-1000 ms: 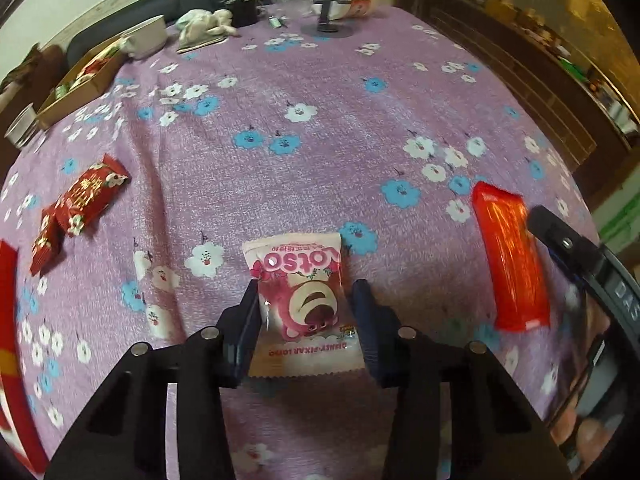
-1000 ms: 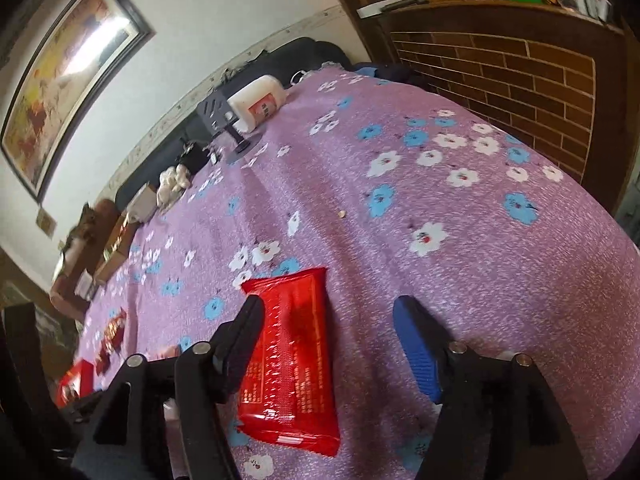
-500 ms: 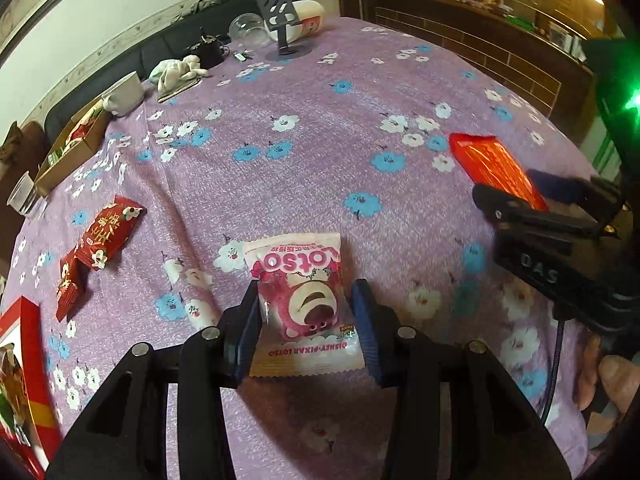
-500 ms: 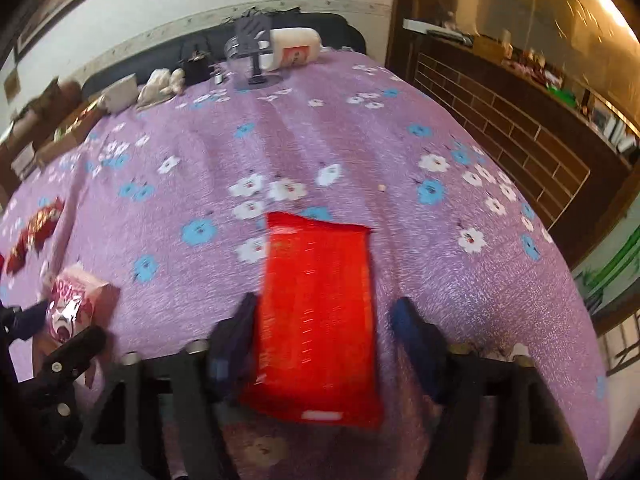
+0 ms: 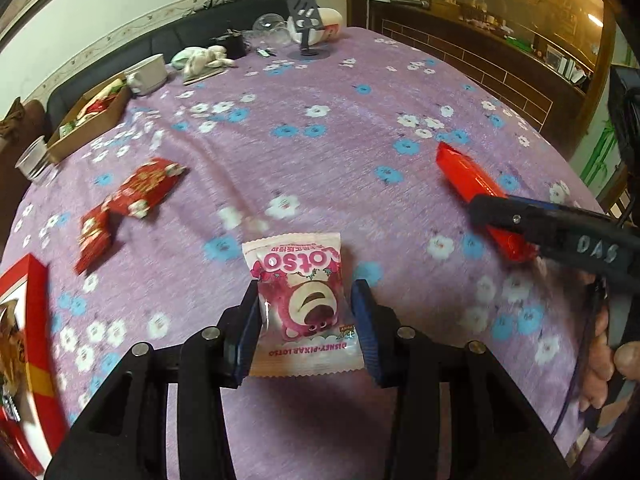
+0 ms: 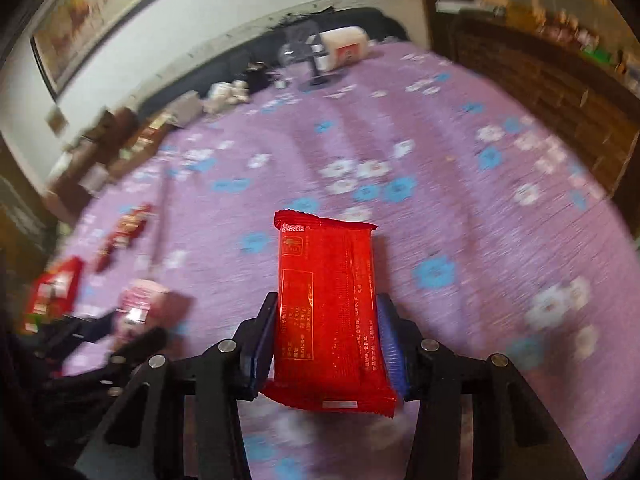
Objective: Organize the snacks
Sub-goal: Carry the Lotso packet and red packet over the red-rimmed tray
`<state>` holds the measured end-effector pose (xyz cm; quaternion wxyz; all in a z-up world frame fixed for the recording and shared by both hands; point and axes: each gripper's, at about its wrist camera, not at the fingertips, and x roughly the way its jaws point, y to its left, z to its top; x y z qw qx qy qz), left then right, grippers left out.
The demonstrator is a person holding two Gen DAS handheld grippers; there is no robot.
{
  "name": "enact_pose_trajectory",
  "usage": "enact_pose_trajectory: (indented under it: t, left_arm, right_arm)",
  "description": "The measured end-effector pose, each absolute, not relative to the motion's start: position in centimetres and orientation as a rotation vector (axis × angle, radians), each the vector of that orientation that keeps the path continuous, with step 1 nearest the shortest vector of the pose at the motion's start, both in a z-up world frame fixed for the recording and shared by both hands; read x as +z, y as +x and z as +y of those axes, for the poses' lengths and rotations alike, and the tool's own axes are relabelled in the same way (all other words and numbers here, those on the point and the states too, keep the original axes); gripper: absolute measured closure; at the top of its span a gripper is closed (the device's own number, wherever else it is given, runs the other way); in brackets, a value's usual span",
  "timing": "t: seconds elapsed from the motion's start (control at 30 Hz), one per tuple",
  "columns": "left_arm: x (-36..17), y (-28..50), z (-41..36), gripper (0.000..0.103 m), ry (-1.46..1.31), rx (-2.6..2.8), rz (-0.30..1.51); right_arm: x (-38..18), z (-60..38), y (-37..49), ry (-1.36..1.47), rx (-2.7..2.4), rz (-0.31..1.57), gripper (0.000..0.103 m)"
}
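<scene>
A pink Lotso snack packet [image 5: 300, 280] sits between the pads of my left gripper [image 5: 306, 300], which is shut on it above the purple flowered tablecloth [image 5: 340, 128]. A long red snack packet [image 6: 326, 264] lies lengthwise between the fingers of my right gripper [image 6: 327, 308]. Its jaws are closing and both pads touch the packet's sides. In the left wrist view the same red packet [image 5: 468, 176] sticks out of the right gripper [image 5: 492, 216] at the right. The right wrist view shows the blurred left gripper [image 6: 120, 332] with the pink packet [image 6: 140, 300] at lower left.
Small red snack packets [image 5: 140, 192] lie at the left. A red box [image 5: 24, 340] stands at the left edge. At the back are a cardboard box [image 5: 88, 120], a plastic cup [image 5: 34, 160], a white bowl [image 5: 150, 74] and a phone stand [image 5: 306, 28]. A brick counter [image 5: 500, 80] runs along the right.
The right jaws have closed in from wide apart onto the red packet, now centred between them. The left gripper has carried the pink packet sideways, its grip unchanged.
</scene>
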<state>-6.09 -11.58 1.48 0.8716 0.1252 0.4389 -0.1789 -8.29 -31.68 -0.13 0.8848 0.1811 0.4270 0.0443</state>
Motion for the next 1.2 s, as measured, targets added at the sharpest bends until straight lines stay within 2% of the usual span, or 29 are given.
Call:
enact_pose_trajectory:
  t: [0.57,0.8,1.2]
  left_arm:
    - [2.7,-9.0,0.9,0.061,0.066,-0.257,0.919]
    - [4.5,-11.0,3.5,0.061,0.030,-0.230,0.840]
    - [4.5,-16.4,9.8,0.061,-0.017,-0.131,0.783]
  right_arm:
    - [-1.5,-31.3,-8.9,0.608,0.258,0.822,0.055]
    - [-0.9,-30.7,-9.3,0.561,0.257,0.789,0.055]
    - [0.1,-27.1,-9.8,0.506,0.316,0.761,0.055]
